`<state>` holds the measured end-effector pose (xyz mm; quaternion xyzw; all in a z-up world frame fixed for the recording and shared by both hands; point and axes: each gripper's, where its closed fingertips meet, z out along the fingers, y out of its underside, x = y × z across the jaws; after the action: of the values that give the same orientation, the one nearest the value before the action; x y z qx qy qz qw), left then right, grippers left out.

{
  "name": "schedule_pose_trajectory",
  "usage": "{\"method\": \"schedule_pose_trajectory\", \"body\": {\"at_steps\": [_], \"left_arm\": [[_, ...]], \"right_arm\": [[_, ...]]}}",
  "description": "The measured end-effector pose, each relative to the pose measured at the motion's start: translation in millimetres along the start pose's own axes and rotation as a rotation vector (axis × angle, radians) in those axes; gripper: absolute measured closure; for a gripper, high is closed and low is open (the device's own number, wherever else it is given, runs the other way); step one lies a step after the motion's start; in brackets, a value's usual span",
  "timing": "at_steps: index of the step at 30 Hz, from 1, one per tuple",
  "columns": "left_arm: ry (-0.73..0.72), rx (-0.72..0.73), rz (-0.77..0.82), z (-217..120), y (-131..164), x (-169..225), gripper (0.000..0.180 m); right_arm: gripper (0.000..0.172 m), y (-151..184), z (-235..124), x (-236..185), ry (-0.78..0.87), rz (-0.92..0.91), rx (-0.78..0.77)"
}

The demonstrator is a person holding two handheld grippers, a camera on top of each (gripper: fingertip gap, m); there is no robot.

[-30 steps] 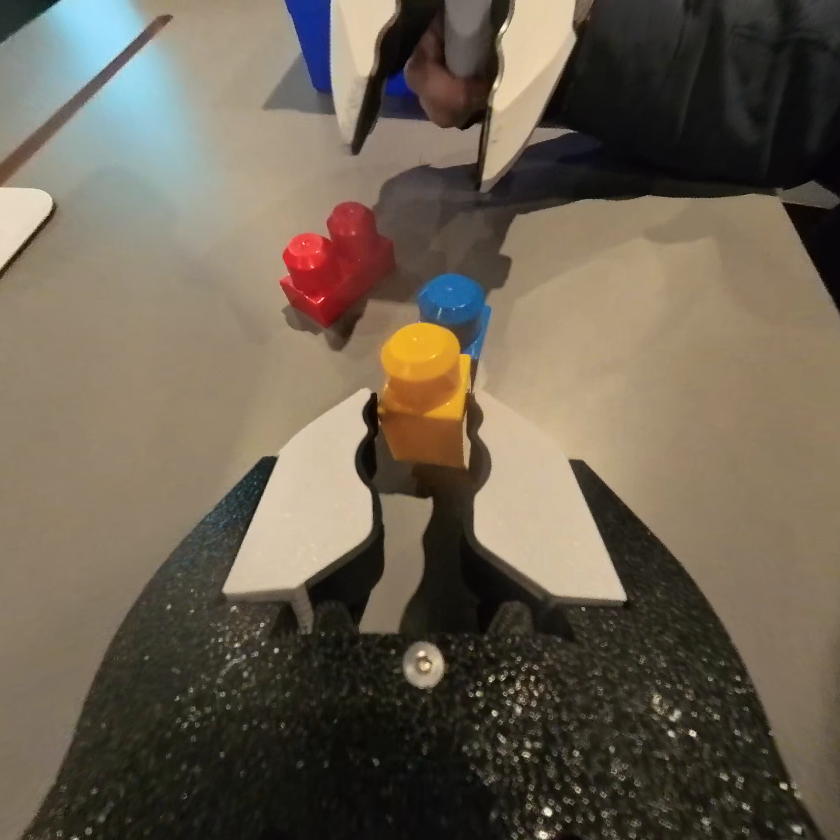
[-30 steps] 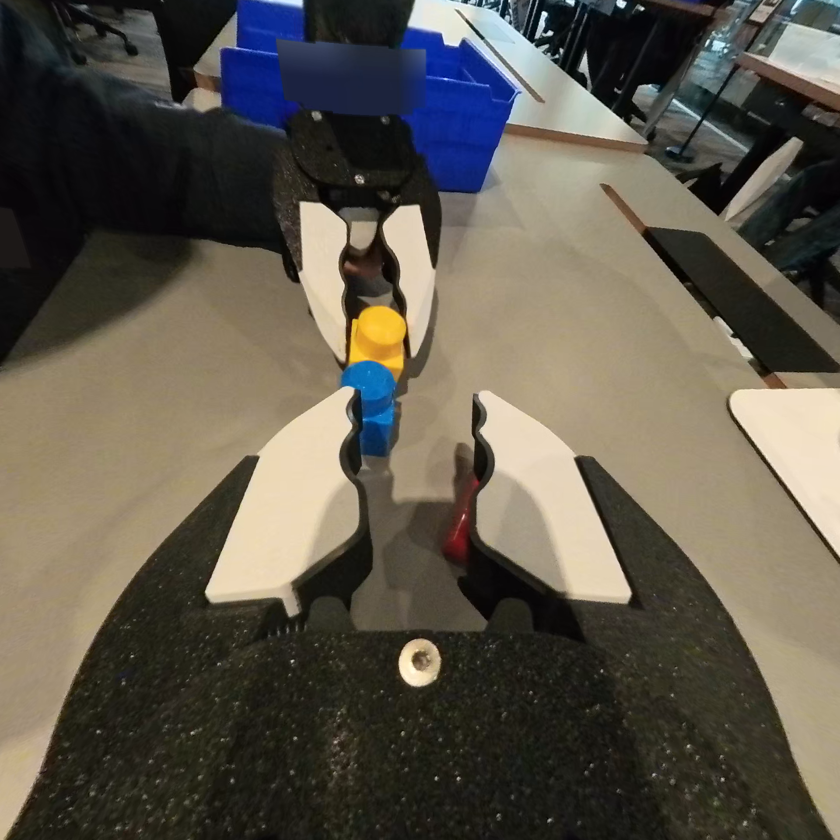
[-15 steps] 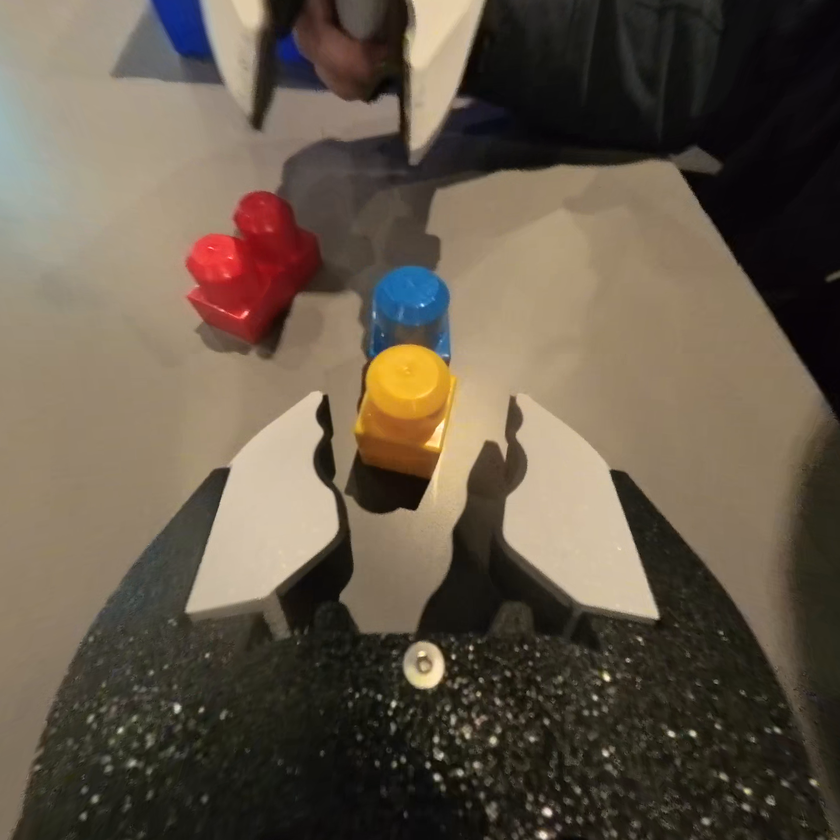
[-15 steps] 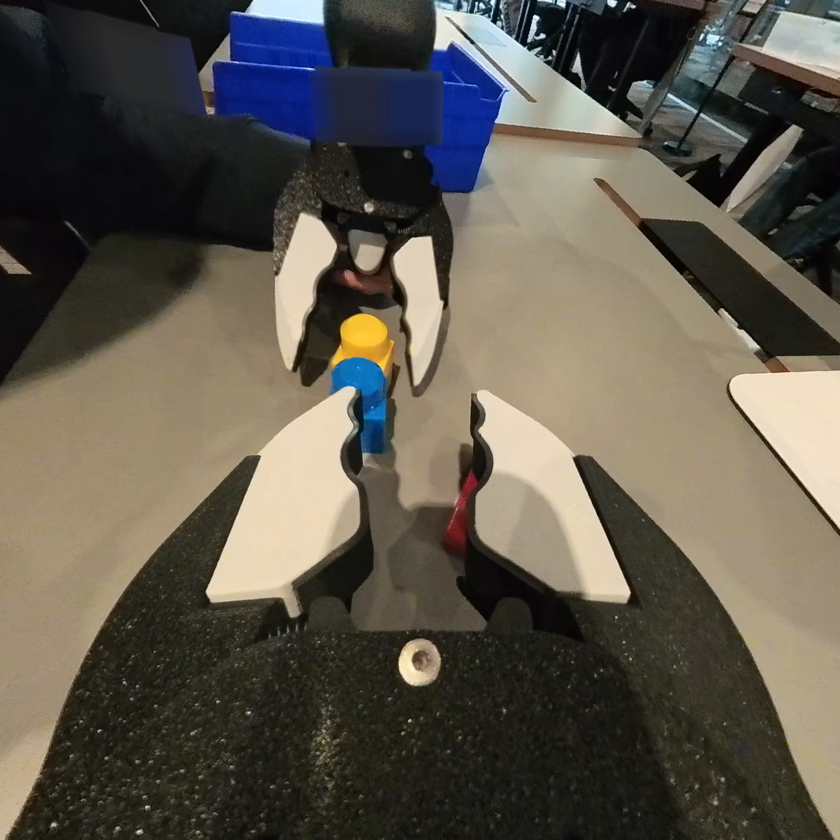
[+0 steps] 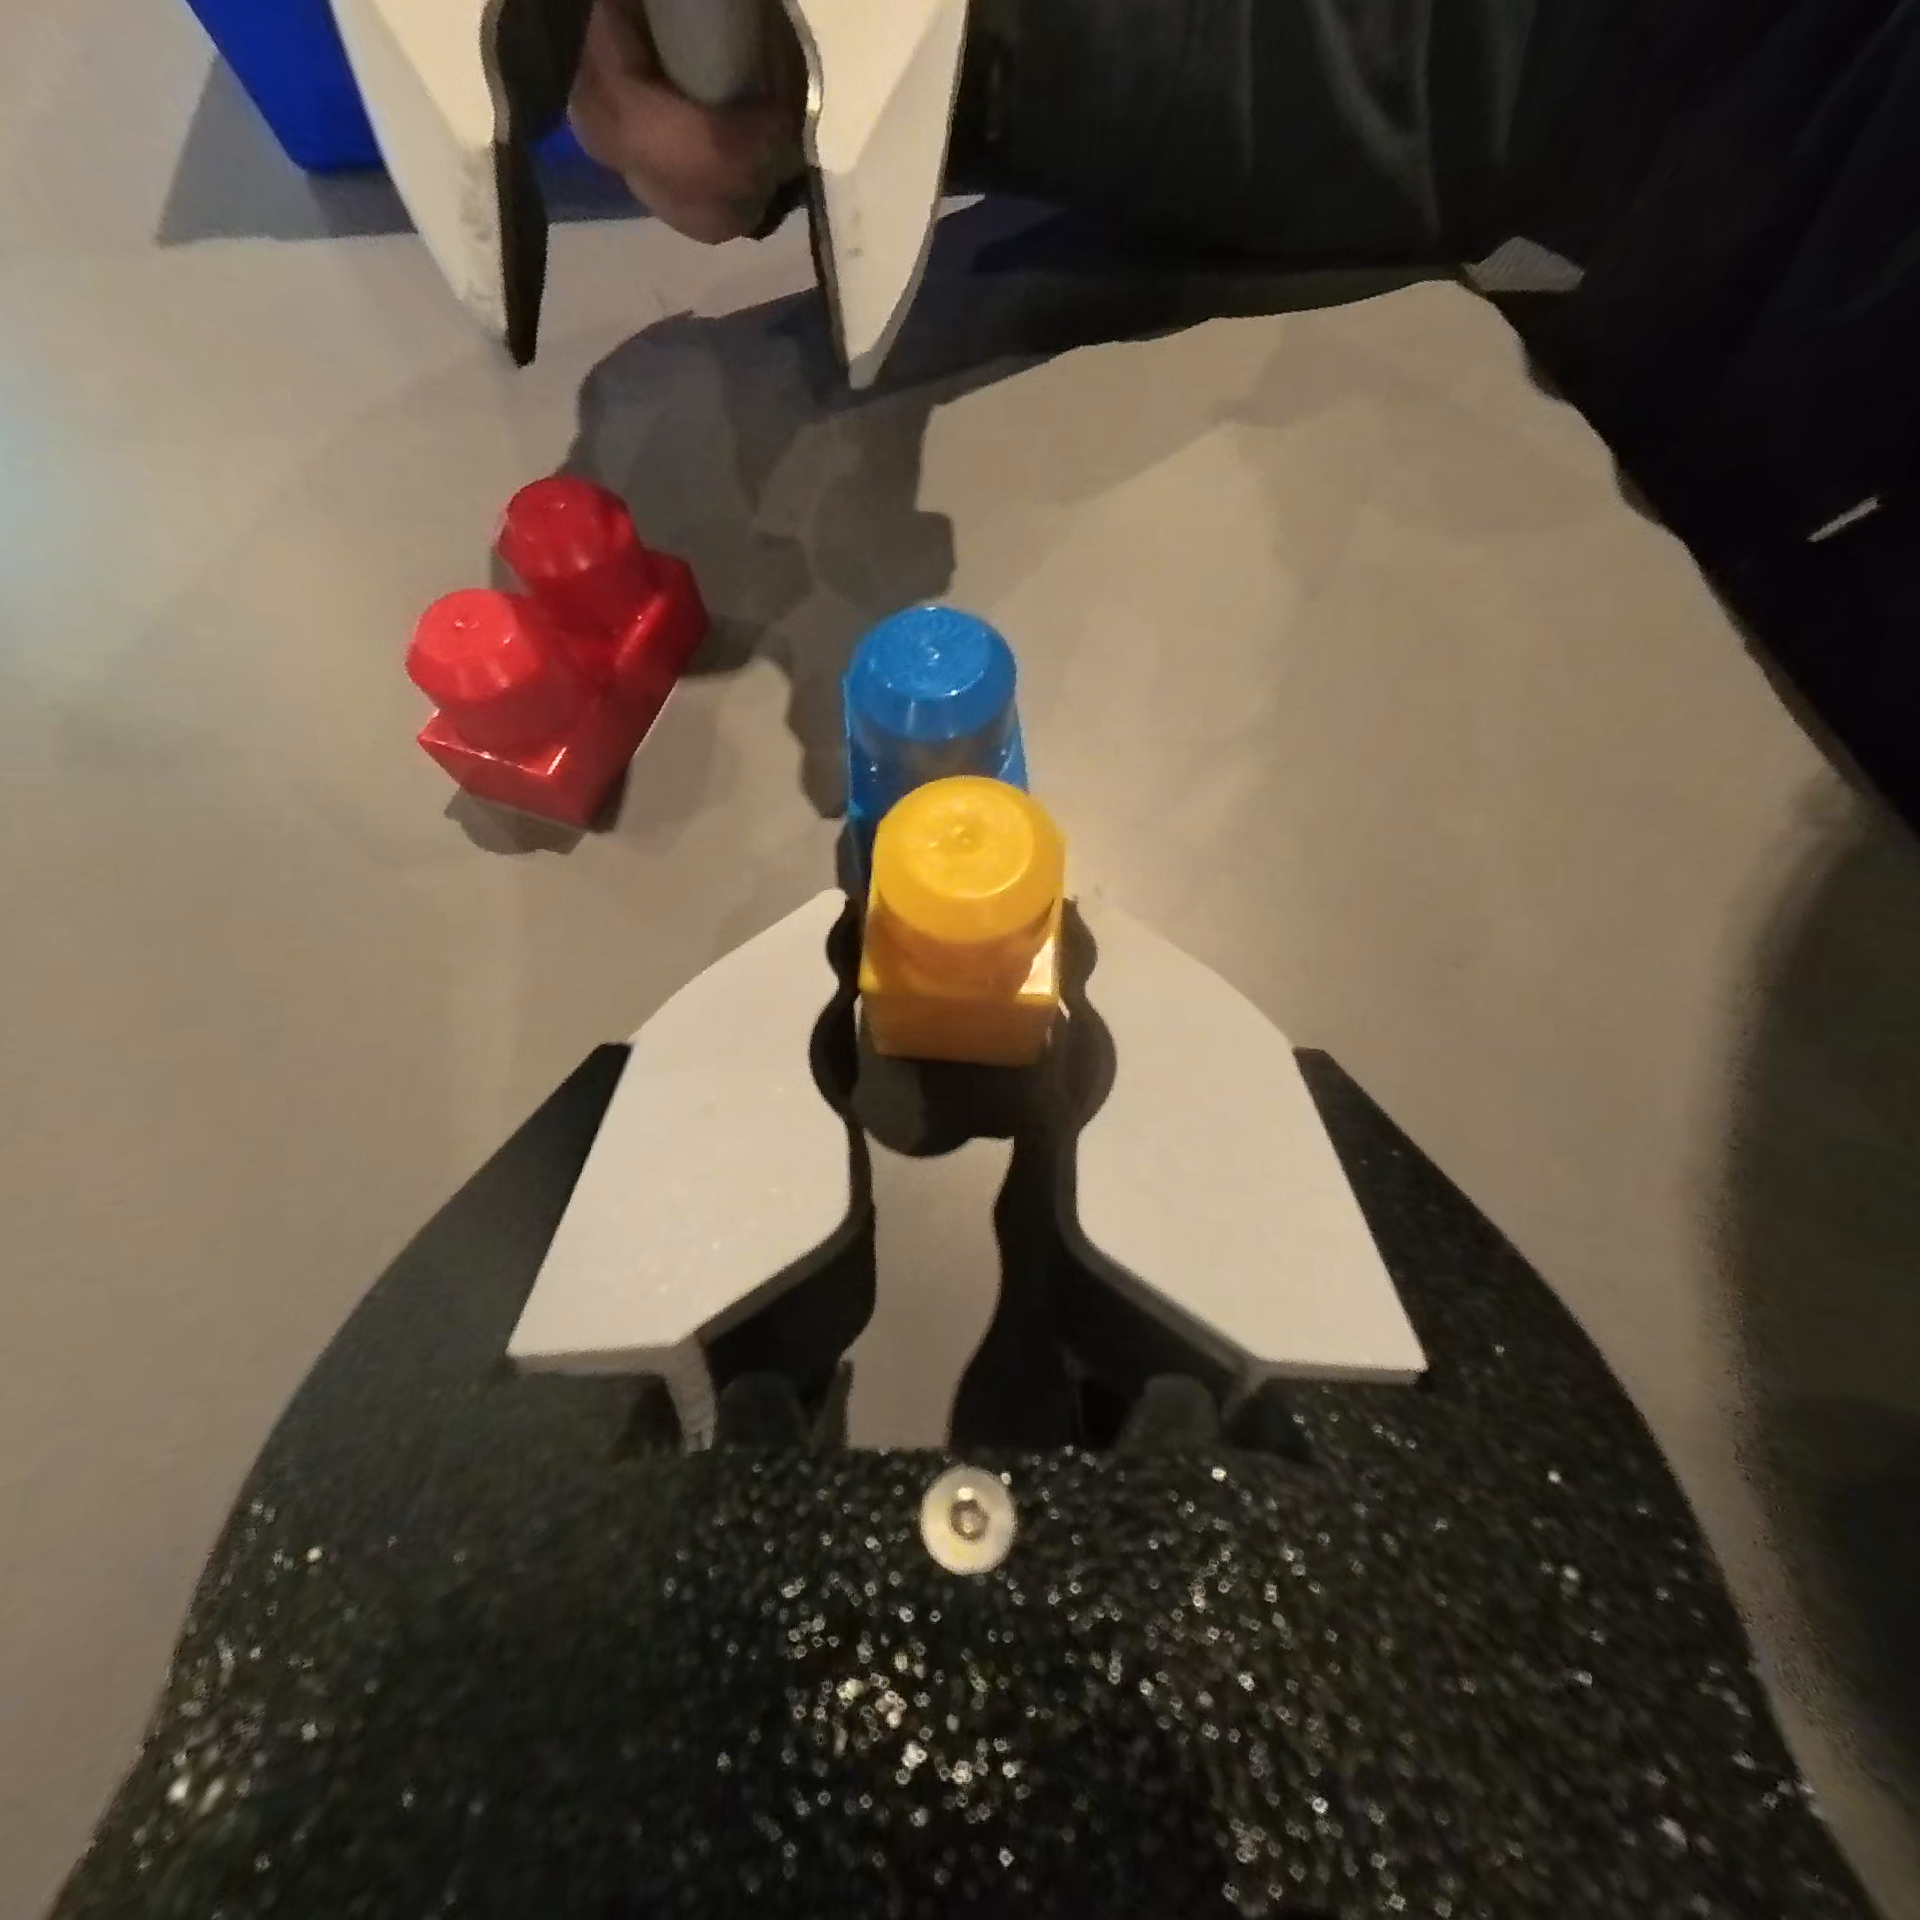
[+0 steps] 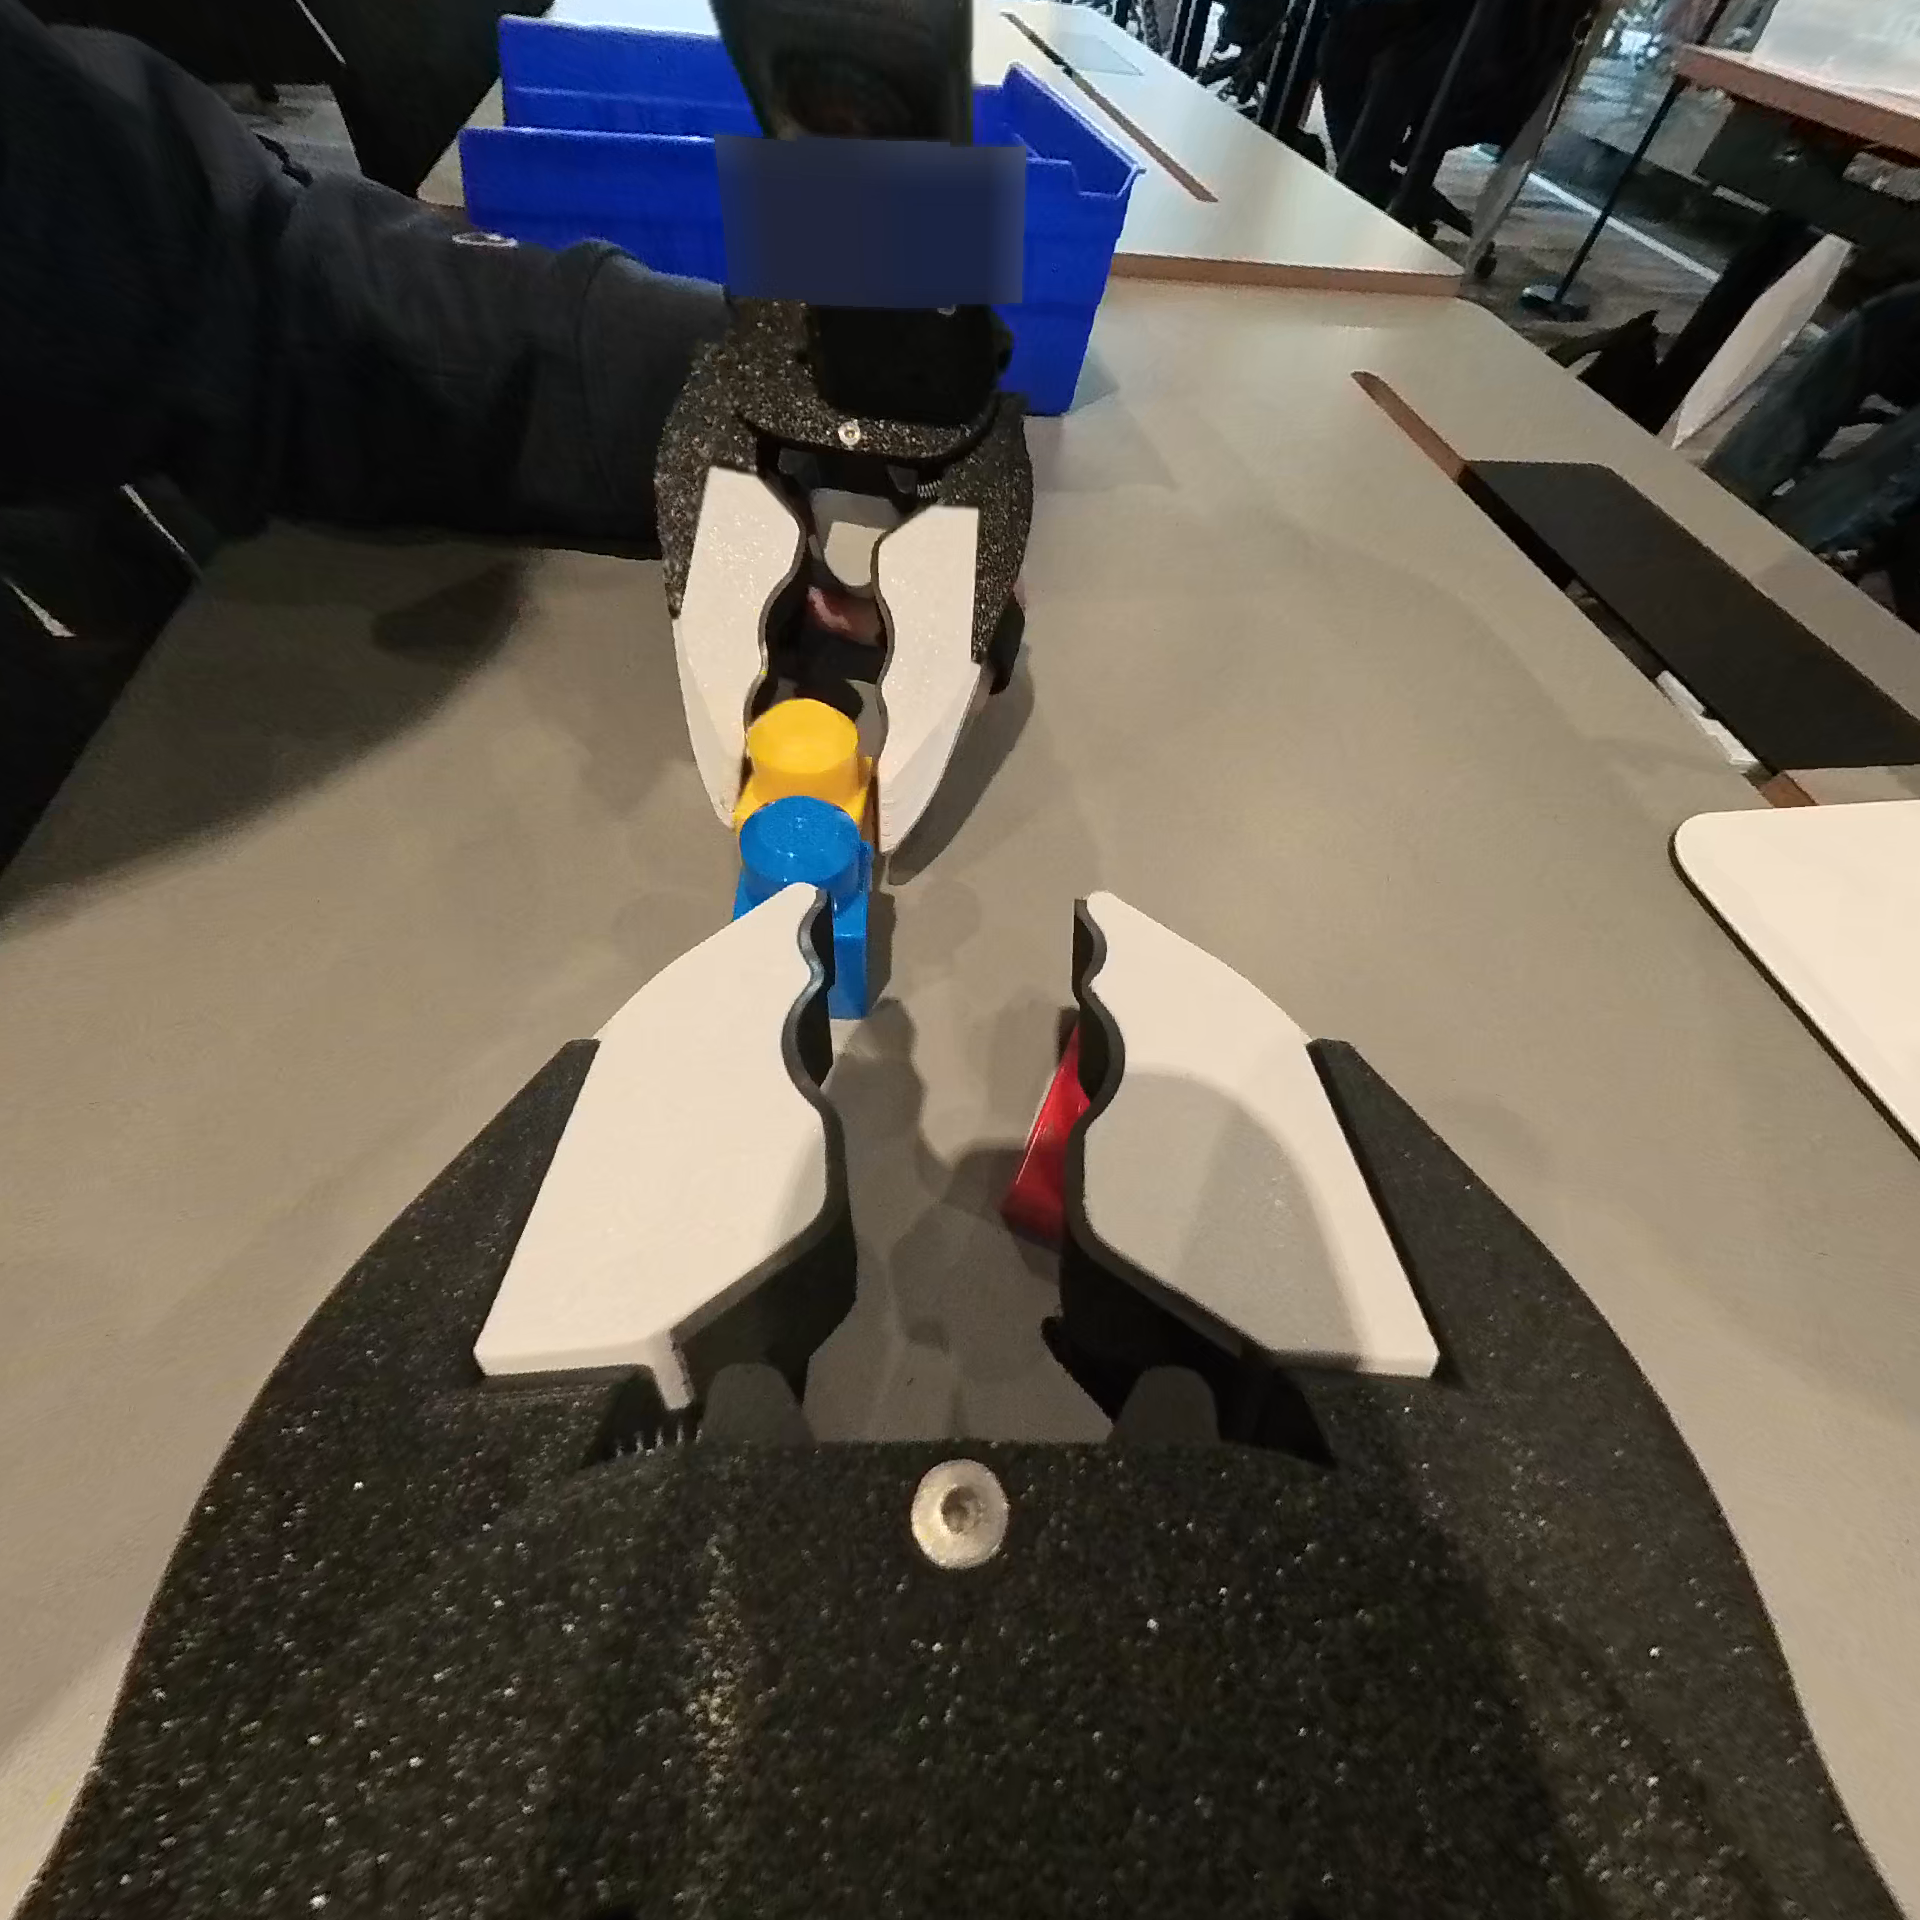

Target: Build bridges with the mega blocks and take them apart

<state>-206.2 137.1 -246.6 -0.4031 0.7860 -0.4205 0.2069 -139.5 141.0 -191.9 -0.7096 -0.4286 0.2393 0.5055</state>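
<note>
Pads of the left tool point(image 5: 961, 935) are clenched on the yellow block point(image 5: 961, 935), which sits on the tabletop point(image 5: 1351, 727) touching the blue block point(image 5: 930, 696) just ahead. The right tool point(image 6: 945, 914) beyond hangs released, holding nothing, the red block point(image 5: 551, 665) near its right finger. For a bridge, the yellow pier likely needs setting square and apart from the blue, spaced to the red span's two studs; no brand or writing can be read.

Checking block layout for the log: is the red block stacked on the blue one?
No. The red block sits alone on the table, off to the side of the blue block, with bare table between them.
</note>
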Motion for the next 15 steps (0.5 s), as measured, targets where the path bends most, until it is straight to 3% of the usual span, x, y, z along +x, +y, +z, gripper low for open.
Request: {"method": "schedule_pose_trajectory", "body": {"at_steps": [9, 10, 13, 15], "left_arm": [[-0.102, -0.003, -0.015, 2.6, 0.3, -5.7, 0.145], [-0.113, -0.009, -0.019, 3.6, 1.5, -6.8, 0.142], [-0.090, -0.013, -0.051, 7.9, 2.8, -4.2, 0.110], [-0.072, 0.007, -0.045, 9.8, -1.7, -3.0, 0.101]], "right_arm": [[0.129, -2.3, 0.2, -2.5, -0.006, -0.009, 0.000], [0.129, -2.7, -0.1, -2.4, -0.005, -0.010, 0.002], [0.129, -3.4, -0.8, -2.5, -0.006, -0.008, 0.006], [0.129, -3.9, -1.0, -2.8, -0.008, -0.008, 0.009]]}}
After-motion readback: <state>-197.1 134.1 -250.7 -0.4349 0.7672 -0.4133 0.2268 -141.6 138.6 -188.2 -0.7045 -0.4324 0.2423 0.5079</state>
